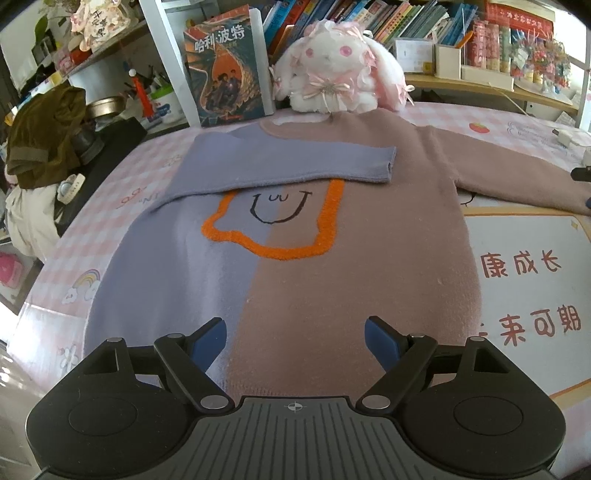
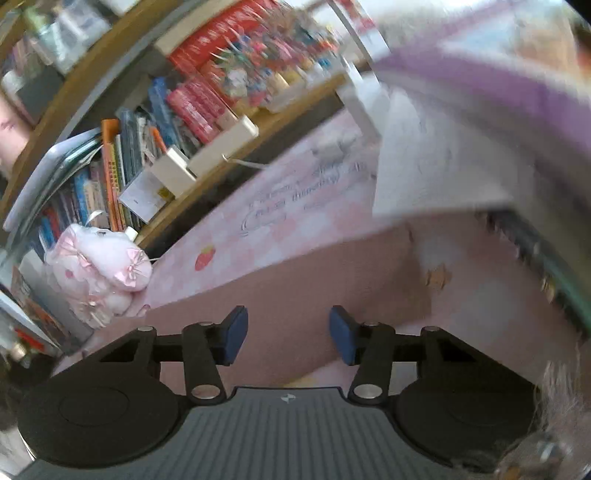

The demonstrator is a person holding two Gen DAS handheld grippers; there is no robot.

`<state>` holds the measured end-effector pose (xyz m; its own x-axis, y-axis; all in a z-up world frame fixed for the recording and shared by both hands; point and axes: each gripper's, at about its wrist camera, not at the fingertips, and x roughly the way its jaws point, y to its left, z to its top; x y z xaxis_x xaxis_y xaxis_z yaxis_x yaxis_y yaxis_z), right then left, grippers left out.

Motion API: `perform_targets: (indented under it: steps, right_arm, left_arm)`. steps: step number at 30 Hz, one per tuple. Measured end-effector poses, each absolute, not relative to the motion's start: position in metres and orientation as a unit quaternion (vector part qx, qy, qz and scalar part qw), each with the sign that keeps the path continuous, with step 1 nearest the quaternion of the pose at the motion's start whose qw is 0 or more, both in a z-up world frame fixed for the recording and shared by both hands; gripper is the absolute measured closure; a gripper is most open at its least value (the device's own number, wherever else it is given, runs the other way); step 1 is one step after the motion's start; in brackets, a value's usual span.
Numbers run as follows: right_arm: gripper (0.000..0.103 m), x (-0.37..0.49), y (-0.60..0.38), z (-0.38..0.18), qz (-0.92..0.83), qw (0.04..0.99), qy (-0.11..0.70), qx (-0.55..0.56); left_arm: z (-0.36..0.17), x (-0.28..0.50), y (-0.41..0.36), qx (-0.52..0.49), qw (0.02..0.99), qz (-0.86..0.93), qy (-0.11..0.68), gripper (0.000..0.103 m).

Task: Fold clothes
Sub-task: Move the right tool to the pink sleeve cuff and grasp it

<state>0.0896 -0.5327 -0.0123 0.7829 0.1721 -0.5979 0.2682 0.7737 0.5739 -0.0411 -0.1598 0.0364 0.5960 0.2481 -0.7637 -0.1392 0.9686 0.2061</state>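
A two-tone sweater [image 1: 295, 236] lies flat on a pink checked bed cover [image 1: 517, 125], its hem nearest the left wrist camera and its neckline at the far edge. The left half is lavender, the right half dusty pink, and an orange outline with a drawn smiling face [image 1: 275, 218] sits across the chest. The lavender sleeve [image 1: 288, 162] is folded across the chest, its cuff ending just right of the middle. The pink sleeve [image 1: 517, 173] stretches out to the right, flat on the cover.

The left gripper [image 1: 295, 339] hovers at the near edge, over the hem, roughly on the seam between the 2 colours. Its 2 blue pads [image 1: 210, 345] stand wide apart with nothing between them.

The right gripper [image 2: 288, 334] points along the pink sleeve [image 2: 314, 280], which runs as a band under and ahead of its fingers toward the far right. Its blue pads [image 2: 234, 334] are also spread, and no cloth sits between them; whether they touch the sleeve cannot be told. This view is tilted and blurred.

At the far edge of the bed a pink and white plush rabbit [image 1: 336, 70] sits just behind the neckline, beside an upright book [image 1: 225, 70]. Shelves of books [image 1: 388, 18] line the back.
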Motion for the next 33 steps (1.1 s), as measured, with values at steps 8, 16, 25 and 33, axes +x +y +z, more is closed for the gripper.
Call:
perform_targets:
  steps: [8, 16, 25, 33]
  right_arm:
    - [0.050, 0.088, -0.533, 0.002, -0.120, 0.912, 0.314, 0.237]
    - [0.046, 0.100, -0.522, -0.009, -0.174, 0.905, 0.334, 0.197]
    - [0.055, 0.094, -0.537, -0.021, -0.038, 0.879, 0.316, 0.355]
    - [0.053, 0.100, -0.526, -0.020, 0.008, 0.864, 0.331, 0.379]
  left_arm:
    - [0.037, -0.044, -0.156, 0.053, 0.892, 0.120, 0.433, 0.018]
    - [0.039, -0.047, -0.154, 0.056, 0.893, 0.126, 0.429, 0.018]
    - [0.039, -0.045, -0.156, 0.056, 0.893, 0.122, 0.429, 0.018]
    - [0.038, -0.045, -0.156, 0.057, 0.894, 0.118, 0.428, 0.018]
